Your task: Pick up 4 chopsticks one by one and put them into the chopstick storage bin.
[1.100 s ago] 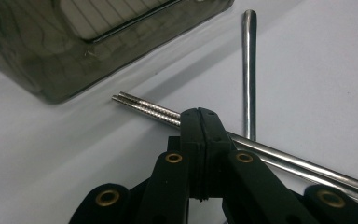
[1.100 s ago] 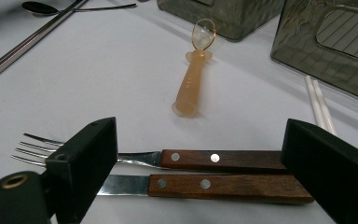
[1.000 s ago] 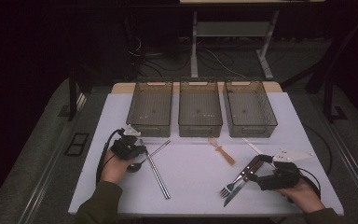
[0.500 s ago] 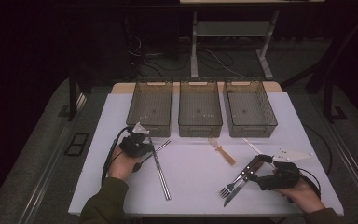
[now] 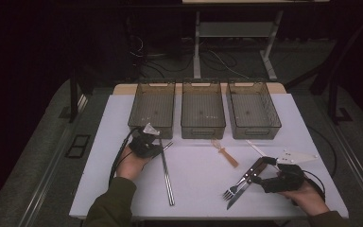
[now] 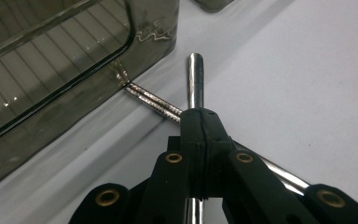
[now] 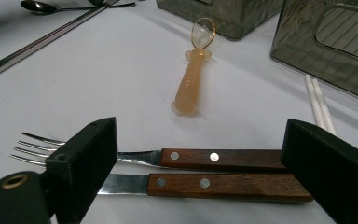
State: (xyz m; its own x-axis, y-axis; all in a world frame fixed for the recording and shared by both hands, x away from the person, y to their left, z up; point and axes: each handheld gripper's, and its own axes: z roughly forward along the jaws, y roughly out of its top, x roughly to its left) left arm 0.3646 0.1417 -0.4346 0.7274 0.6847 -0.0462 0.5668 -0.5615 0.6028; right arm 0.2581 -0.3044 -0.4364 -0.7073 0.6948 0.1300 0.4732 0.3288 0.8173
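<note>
The chopstick in the left gripper is polished metal, smooth and mirror-bright at its rounded end; the second chopstick beside it has a rough, knurled stretch. The gripper itself is matt black plastic (brass-coloured rivets at its joints). The bin is smoky, translucent plastic with a glossy wall. The fork and knife have dark, satin wooden handles with metal rivets, and the small spoon is translucent amber plastic. The table cover looks matt white.
</note>
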